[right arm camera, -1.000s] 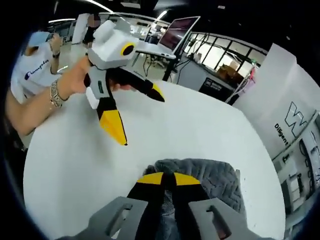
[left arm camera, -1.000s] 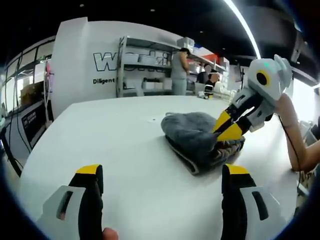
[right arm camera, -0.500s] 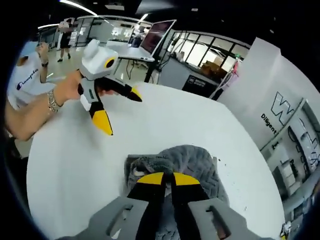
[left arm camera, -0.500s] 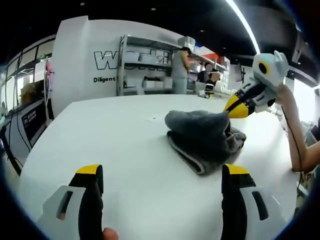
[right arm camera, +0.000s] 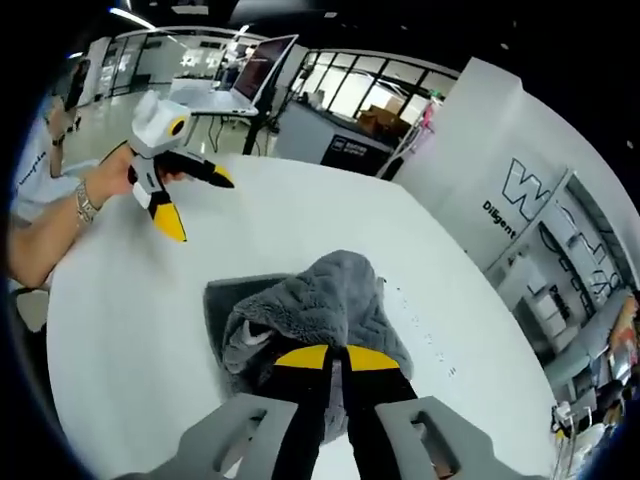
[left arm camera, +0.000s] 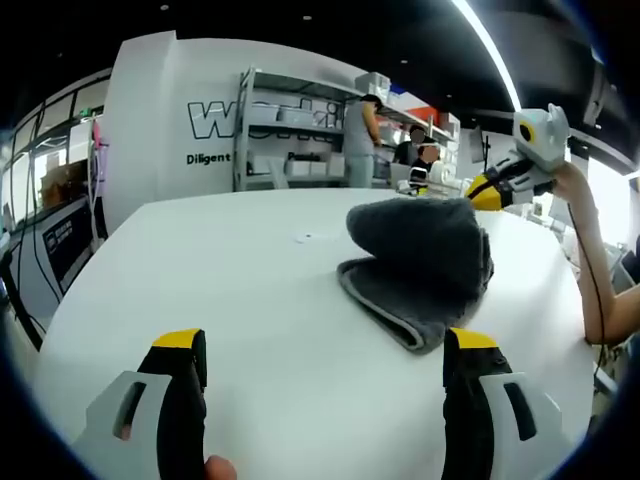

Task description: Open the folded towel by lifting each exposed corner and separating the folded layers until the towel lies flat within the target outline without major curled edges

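Holding a pinched upper layer, the right gripper has its jaws closed on the grey towel, raised off the white table while lower folds rest there. The left gripper stands wide and unloaded, near the table. Plush, ribbed pile looks soft, limp and light; it should drape, not slip. Best purchase judged: a free hemmed corner.

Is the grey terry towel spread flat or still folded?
Still folded: grey terry towel lies in stacked layers, its top layer pinched up by the right gripper.
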{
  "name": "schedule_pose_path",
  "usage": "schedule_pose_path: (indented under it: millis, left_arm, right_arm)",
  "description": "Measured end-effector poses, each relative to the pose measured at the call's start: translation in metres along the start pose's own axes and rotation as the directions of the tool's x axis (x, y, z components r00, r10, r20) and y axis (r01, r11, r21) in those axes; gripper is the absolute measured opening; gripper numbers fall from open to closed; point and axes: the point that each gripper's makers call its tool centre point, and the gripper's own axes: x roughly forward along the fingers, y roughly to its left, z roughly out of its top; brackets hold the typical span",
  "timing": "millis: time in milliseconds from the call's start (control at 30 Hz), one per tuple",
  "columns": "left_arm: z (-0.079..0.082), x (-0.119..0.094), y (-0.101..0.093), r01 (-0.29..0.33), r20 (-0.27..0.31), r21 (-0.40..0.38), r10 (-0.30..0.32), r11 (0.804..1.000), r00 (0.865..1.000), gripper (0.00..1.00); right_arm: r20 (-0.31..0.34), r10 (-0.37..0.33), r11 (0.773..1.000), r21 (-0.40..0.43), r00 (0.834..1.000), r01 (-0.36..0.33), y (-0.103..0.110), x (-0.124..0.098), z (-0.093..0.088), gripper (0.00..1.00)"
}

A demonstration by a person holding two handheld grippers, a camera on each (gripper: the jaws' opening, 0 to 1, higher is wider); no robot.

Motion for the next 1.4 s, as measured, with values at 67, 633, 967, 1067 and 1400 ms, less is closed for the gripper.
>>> schedule_pose_path:
  millis: [67,633,967,1067,1400]
  left_arm:
    - [0.000,0.000,0.000,-0.001,-0.001,-0.001,0.001,1.000,1.000,0.97]
    - [-0.004,0.002,-0.001,-0.002,-0.016,0.003,0.002,1.000,1.000,0.97]
    - [-0.005,0.004,-0.001,-0.002,-0.026,0.007,0.002,1.000,1.000,0.97]
    - [-0.007,0.004,-0.002,-0.002,-0.032,0.010,0.002,1.000,0.999,0.97]
    - [-0.009,0.006,-0.004,0.003,-0.044,0.014,-0.002,1.000,0.999,0.97]
  right_arm:
    - [-0.018,-0.033,0.999,0.022,0.999,0.034,-0.011,-0.007,-0.010,0.01]
    - [-0.210,-0.221,0.955,0.149,0.952,0.255,-0.071,-0.050,-0.098,0.01]
    - [-0.398,-0.277,0.904,0.200,0.875,0.377,-0.090,-0.080,-0.162,0.01]
    - [-0.442,-0.282,0.889,0.214,0.852,0.405,-0.093,-0.090,-0.179,0.01]
    - [-0.552,-0.143,0.885,0.300,0.821,0.356,-0.074,-0.094,-0.232,0.04]
